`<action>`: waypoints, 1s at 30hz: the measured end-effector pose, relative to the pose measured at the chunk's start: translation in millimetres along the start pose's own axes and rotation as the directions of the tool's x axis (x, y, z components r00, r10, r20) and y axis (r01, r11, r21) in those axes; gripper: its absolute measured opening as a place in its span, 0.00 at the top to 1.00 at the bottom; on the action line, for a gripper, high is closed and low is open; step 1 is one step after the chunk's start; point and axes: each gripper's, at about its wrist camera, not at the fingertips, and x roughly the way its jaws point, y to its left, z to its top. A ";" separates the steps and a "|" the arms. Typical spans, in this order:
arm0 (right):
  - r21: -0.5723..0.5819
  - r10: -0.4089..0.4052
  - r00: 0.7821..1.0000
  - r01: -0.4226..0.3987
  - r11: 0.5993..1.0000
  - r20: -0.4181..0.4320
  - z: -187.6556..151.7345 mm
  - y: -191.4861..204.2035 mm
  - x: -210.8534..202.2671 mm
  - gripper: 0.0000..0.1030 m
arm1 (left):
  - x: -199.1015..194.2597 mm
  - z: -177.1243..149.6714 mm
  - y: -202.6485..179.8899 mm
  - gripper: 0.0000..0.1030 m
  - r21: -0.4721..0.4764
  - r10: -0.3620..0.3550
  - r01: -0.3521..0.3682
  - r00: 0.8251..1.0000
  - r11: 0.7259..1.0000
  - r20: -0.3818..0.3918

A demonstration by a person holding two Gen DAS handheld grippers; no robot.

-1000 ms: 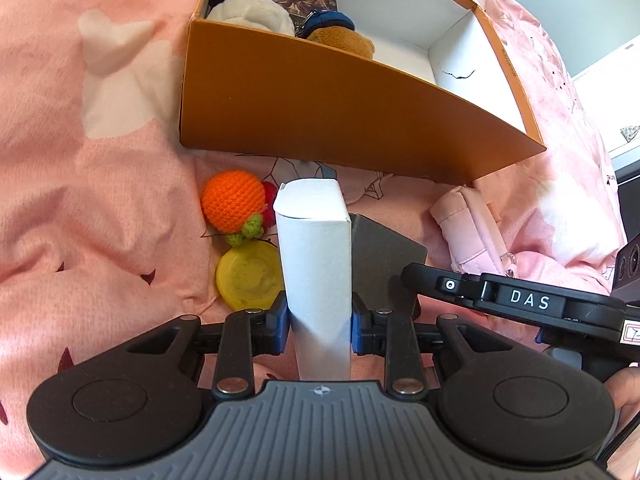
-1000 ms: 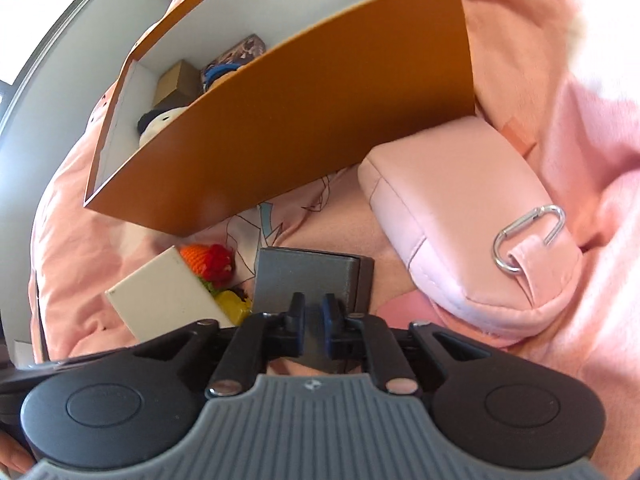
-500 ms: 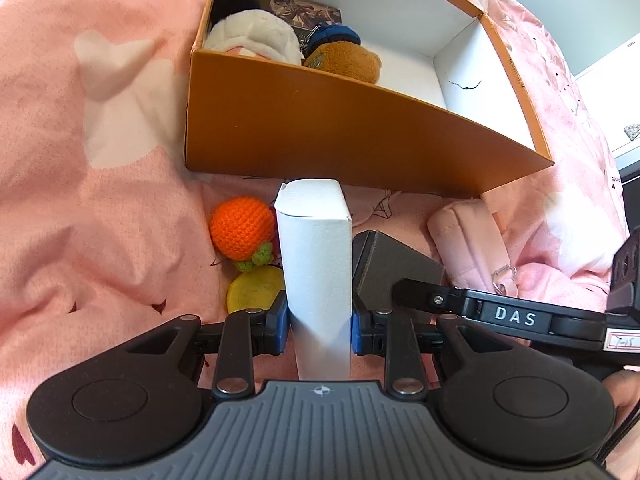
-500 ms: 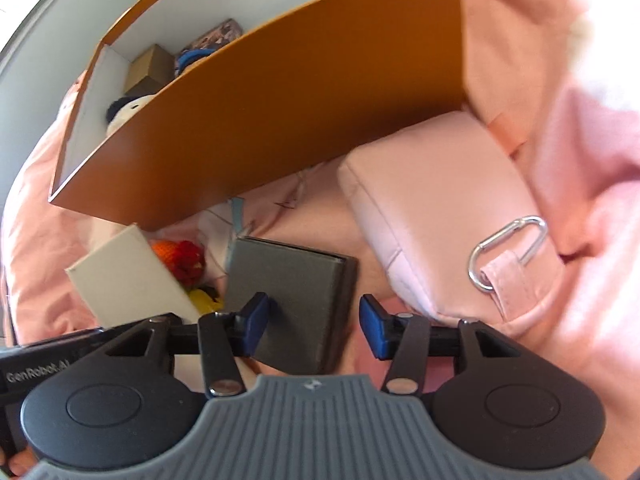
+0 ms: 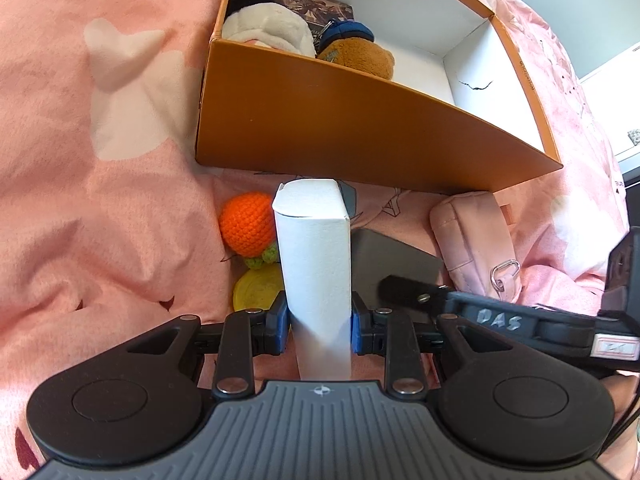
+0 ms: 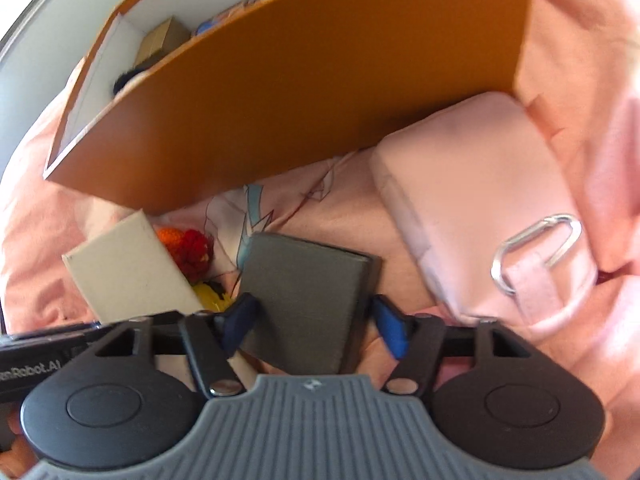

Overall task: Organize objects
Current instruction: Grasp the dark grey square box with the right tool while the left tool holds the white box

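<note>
My left gripper (image 5: 318, 328) is shut on a tall white carton (image 5: 312, 248), held upright above the pink bedding; the same carton (image 6: 128, 272) shows at the left of the right wrist view. A flat dark grey box (image 6: 304, 300) lies on the bedding between the jaws of my right gripper (image 6: 316, 320). Those jaws are closing: the left pad is at the box's edge, and the right pad stands a little clear of it. In the left wrist view the grey box (image 5: 384, 264) sits just right of the carton. Behind both stands the open orange box (image 5: 340, 128).
Inside the orange box (image 6: 300, 80) are plush toys (image 5: 268, 32) and small cartons. A pink pouch (image 6: 480, 216) with a metal clip lies to the right of the grey box. A crochet orange (image 5: 246, 226) and a yellow disc (image 5: 256, 288) lie left of the carton.
My right gripper's jaws went from nearly shut to wide apart and came down around the grey box. My left gripper kept its hold on the white carton.
</note>
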 end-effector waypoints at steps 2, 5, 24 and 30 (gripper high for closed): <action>0.008 0.023 1.000 -0.023 1.000 0.020 -0.6 -1.6 -9.5 0.59 | 0.5 -0.3 -0.2 0.68 0.003 0.005 -0.005 1.000 1.000 0.000; -0.018 0.039 0.997 -0.038 0.999 0.064 -4.0 4.8 -23.4 0.65 | 0.6 -0.4 -0.1 0.68 0.005 0.019 -0.019 1.000 1.000 -0.001; 0.032 0.180 0.979 -0.184 0.982 0.094 12.7 8.2 -13.1 0.54 | 6.0 2.7 7.6 0.68 -0.021 0.013 -0.014 1.000 1.000 -0.021; -0.097 0.152 0.986 -0.145 0.985 0.071 20.8 22.0 -7.8 0.57 | 6.5 3.1 8.9 0.68 -0.032 0.009 -0.010 1.000 0.999 -0.022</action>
